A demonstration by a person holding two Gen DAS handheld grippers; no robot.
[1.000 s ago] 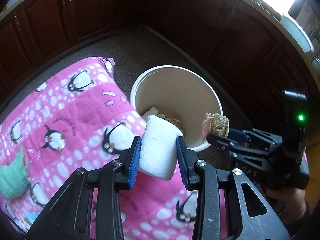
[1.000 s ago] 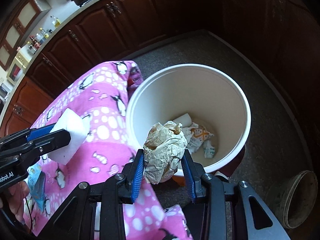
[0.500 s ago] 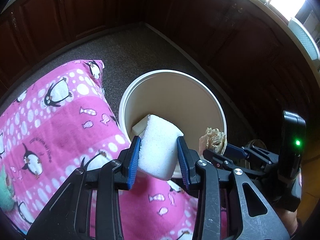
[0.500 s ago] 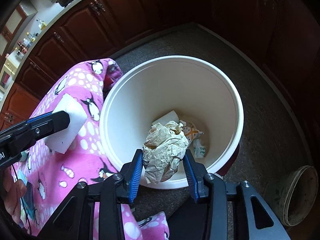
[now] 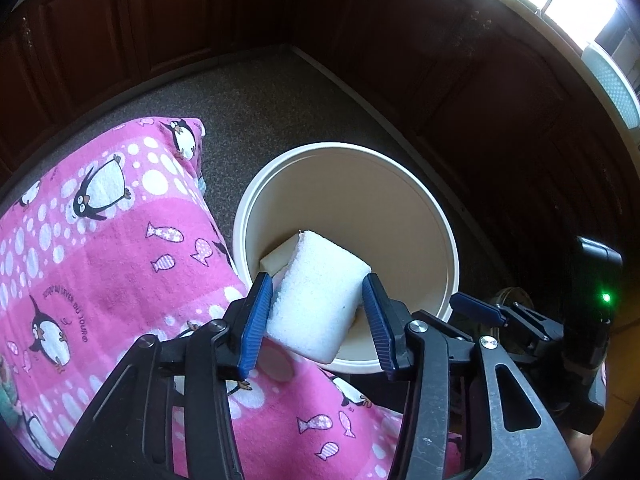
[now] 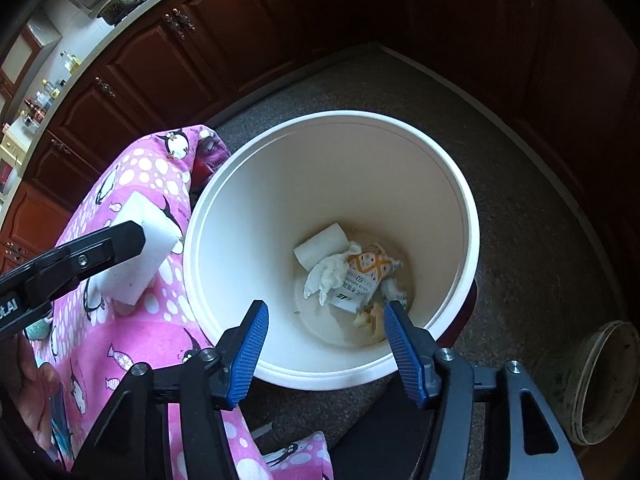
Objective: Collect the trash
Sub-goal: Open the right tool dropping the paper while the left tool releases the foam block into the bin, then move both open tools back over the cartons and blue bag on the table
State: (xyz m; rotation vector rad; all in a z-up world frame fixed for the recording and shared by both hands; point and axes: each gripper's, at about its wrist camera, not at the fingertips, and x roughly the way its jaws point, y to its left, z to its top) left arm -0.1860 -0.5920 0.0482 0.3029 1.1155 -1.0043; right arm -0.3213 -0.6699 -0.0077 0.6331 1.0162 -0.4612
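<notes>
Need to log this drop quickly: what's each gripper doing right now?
Left gripper: jaws opening, white foam block between them, one pad already clear of it.
Right gripper: jaws opening, nothing between them, over the white bucket.

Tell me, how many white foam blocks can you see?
2. One foam block sits between the opening jaws of the left gripper, beside the bucket's rim. Another lies inside among trash; more may be hidden underneath.

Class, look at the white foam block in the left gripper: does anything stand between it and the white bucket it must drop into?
Nothing visible does. The foam block sits between the opening jaws of the left gripper, at the near rim of the bucket, whose mouth is uncovered.
</notes>
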